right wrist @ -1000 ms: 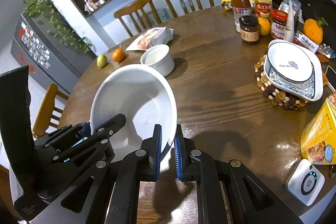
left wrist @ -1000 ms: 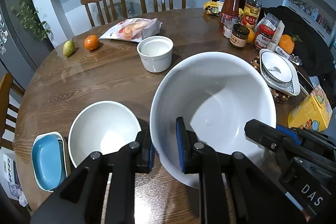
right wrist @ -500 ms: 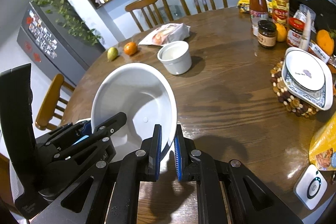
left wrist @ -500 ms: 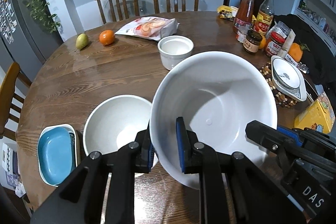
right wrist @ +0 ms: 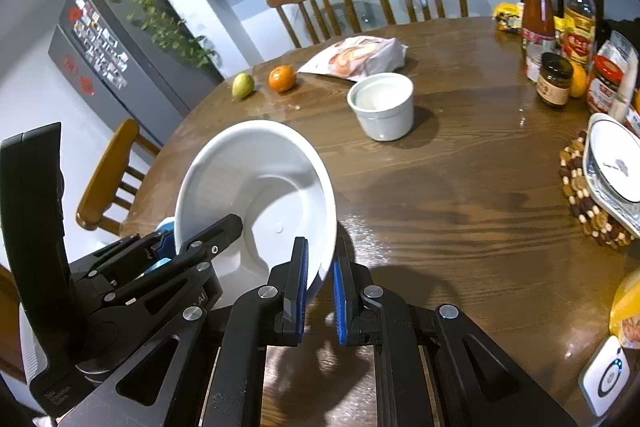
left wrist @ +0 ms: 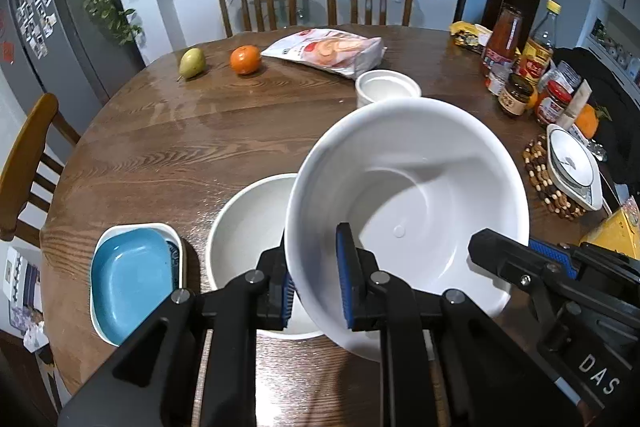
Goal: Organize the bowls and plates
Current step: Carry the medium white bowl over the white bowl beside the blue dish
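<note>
A: What do we have in the tongs?

B: Both pairs are clamped on the same thing, the big white round ceramic bowl (left wrist: 408, 203). Our left gripper (left wrist: 316, 279) pinches the near rim, one blue pad (left wrist: 344, 267) inside the bowl and the other outside the wall, so the jaws stand only a rim's thickness apart. Our right gripper (right wrist: 320, 279) bites the rim on the bowl's other side, jaws nearly closed, with the wall between its blue pads (right wrist: 301, 267).

A: And how does the bowl sit?

B: Tilted, its opening turned toward us and up, held clear above the round brown wooden table (left wrist: 200, 147).

A: What lies around the tongs?

B: Just under and beyond the left tongs' outer finger sits a smaller white round bowl (left wrist: 248, 227) on the table; the big bowl's rim overlaps it in the left wrist view. Further out on that side lies a blue square dish (left wrist: 128, 275) nested in a white square dish (left wrist: 176, 239). Straight ahead of both tongs, past the big bowl, stands a small white straight-sided cup-like bowl (right wrist: 382, 107). Well off to the right tongs' outer side, a white plate with a dark rim (right wrist: 612, 163) rests in a patterned square dish (right wrist: 600, 197) on a beaded wooden trivet (right wrist: 576, 195).

A: Does the big bowl touch the smaller one?

B: We cannot tell.
</note>
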`<state>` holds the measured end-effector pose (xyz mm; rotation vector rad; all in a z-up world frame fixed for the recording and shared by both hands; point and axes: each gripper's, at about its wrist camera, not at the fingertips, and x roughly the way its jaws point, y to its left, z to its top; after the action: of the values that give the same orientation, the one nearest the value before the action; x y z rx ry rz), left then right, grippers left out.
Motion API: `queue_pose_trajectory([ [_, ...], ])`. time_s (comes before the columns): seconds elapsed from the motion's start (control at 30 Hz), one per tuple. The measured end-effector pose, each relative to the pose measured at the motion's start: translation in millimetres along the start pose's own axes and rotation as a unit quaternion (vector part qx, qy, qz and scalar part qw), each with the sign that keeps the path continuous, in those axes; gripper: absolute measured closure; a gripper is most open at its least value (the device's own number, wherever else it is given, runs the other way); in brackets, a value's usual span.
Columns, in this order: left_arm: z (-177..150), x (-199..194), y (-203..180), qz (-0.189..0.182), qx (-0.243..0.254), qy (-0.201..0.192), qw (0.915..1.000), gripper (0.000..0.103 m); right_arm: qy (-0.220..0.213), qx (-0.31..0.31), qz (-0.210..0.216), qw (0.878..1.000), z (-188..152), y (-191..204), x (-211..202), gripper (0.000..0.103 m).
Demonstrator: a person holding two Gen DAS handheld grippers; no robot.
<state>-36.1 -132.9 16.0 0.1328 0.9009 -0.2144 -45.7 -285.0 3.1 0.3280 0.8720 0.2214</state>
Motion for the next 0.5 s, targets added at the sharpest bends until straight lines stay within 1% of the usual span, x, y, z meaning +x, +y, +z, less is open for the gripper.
queue_pose_trajectory([
  [0.5, -5, 18, 39, 0.017, -0.031, 0.025, 0.999, 0.087, 0.039, -0.021, 0.015, 0.999, 2, 29, 38, 0.09],
])
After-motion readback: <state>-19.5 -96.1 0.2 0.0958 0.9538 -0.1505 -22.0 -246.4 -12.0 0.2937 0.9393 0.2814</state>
